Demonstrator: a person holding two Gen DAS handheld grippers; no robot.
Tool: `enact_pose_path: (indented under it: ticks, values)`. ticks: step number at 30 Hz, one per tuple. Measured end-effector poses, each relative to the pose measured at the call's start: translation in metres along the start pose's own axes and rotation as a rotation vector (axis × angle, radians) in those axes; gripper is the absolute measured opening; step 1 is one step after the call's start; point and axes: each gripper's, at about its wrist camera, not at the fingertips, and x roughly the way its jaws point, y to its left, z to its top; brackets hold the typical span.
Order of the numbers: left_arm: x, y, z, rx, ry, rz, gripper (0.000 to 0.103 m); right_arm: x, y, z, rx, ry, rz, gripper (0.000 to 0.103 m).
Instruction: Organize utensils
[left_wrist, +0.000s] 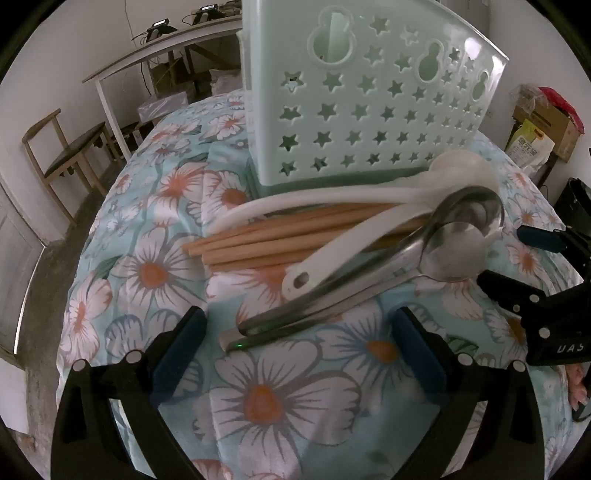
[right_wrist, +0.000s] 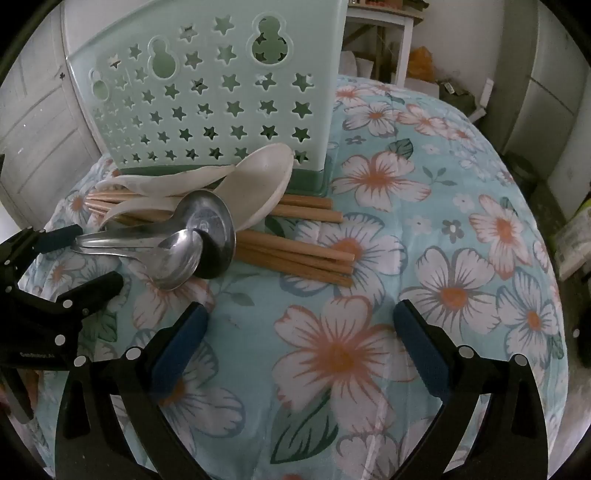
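Note:
A pale green utensil holder with star holes stands on the flowered cloth; it also shows in the right wrist view. In front of it lies a pile: wooden chopsticks, white plastic spoons and metal spoons. The pile shows in the right wrist view too: chopsticks, white spoons, metal spoons. My left gripper is open just short of the metal spoon handles. My right gripper is open and empty over the cloth, right of the pile.
The table has a blue flowered cloth. A wooden chair and a white side table stand beyond the left edge. Boxes and bags sit to the right.

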Motion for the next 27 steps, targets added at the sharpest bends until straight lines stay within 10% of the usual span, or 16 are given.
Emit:
enact_pose_path:
  ticks: [27]
  values:
    - [0.0002, -0.0001, 0.0003, 0.002, 0.004, 0.003, 0.099, -0.0005, 0.0001, 0.0005, 0.001, -0.002, 0.002, 0.097]
